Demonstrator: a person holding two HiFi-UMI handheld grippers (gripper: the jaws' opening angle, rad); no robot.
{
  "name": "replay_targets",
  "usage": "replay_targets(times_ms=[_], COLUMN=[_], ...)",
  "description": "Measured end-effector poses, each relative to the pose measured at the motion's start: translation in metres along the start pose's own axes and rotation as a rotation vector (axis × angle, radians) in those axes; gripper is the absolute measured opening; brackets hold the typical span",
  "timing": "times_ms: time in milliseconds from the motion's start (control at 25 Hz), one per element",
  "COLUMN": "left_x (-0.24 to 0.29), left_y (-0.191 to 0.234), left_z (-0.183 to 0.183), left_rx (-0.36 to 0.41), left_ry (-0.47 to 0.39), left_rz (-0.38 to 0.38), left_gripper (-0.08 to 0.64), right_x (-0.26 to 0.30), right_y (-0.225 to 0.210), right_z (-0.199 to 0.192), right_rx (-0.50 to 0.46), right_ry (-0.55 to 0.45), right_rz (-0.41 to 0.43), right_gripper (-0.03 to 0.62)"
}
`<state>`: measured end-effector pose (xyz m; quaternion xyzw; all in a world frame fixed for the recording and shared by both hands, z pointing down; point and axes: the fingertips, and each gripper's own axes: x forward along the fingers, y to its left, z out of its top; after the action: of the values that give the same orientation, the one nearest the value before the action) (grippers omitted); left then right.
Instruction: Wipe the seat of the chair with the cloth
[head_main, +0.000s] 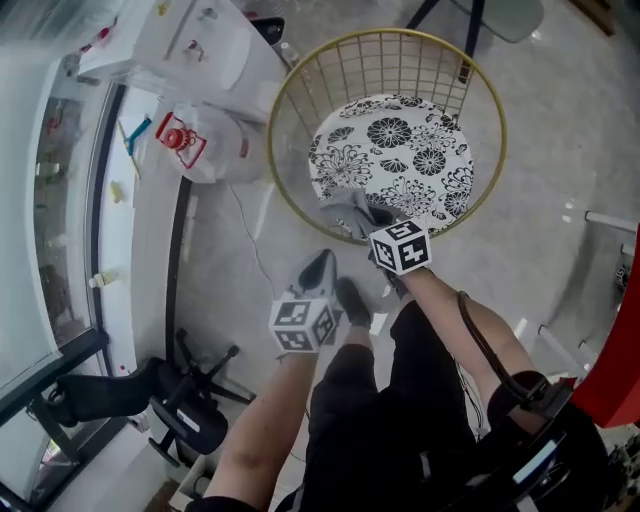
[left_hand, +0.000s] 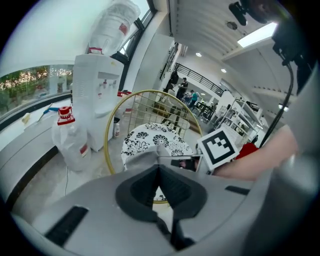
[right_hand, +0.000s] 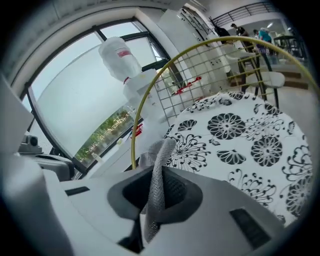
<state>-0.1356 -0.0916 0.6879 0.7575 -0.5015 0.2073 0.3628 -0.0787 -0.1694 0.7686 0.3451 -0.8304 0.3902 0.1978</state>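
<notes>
- The chair (head_main: 275, 120) stands in the upper middle of the head view. A gold wire basket rings its round seat (head_main: 400, 150).
- The seat is white, printed all over with black flowers. It looks flat and smooth.
- The cloth (head_main: 355, 212) is grey and crumpled. It lies on the seat's lower left edge, close to the gold rim, near the centre of the frame.
- In the right gripper view the cloth (right_hand: 158, 167) shows a fine mesh weave. It rises as a narrow folded ridge, with the flowered seat spreading to the upper right behind it.
- The right hand-held gripper (right_hand: 159, 196) pinches that fold of cloth between its dark pads.
- The left hand-held gripper (left_hand: 159, 186) has its jaws pressed together with nothing between them. In the head view it hangs over the floor, below and left of the chair.
- A clear water jug (head_main: 205, 140) with a red cap sits on the floor at the chair's left. A white water dispenser (head_main: 190, 45) stands above it in the frame.
</notes>
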Motion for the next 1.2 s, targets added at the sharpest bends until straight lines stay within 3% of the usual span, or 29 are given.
replay_targets(times_ms=[240,400,680,880,1200], left_x=[-0.005,-0.001,0.016,0.026,0.041], left_y=[0.023,0.021,0.003,-0.002,-0.026], left_z=[-0.015,-0.016,-0.008,0.0,0.008], left_rx=[-0.029,-0.034,-0.012,-0.026,0.002], left_ry=[0.015,0.015,0.023,0.02,0.022], left_rz=[0.061,0.051,0.016,0.034,0.005], left_gripper=[0.008,0.008,0.007,0.008,0.007], right_x=[0.046,0.043,0.01,-0.023,-0.076], right_y=[-0.013,-0.042,-0.112,-0.161,-0.215], right_z=[-0.02,-0.026,-0.034,-0.037,-0.036], right_rx=[-0.012,0.006,0.068,0.094,0.122], right_ry=[0.088,0.107,0.117,0.113,0.11], right_rz=[-0.031,-0.087,-0.232,-0.349,-0.479], right_gripper=[0.026,0.026,0.026,0.026,0.026])
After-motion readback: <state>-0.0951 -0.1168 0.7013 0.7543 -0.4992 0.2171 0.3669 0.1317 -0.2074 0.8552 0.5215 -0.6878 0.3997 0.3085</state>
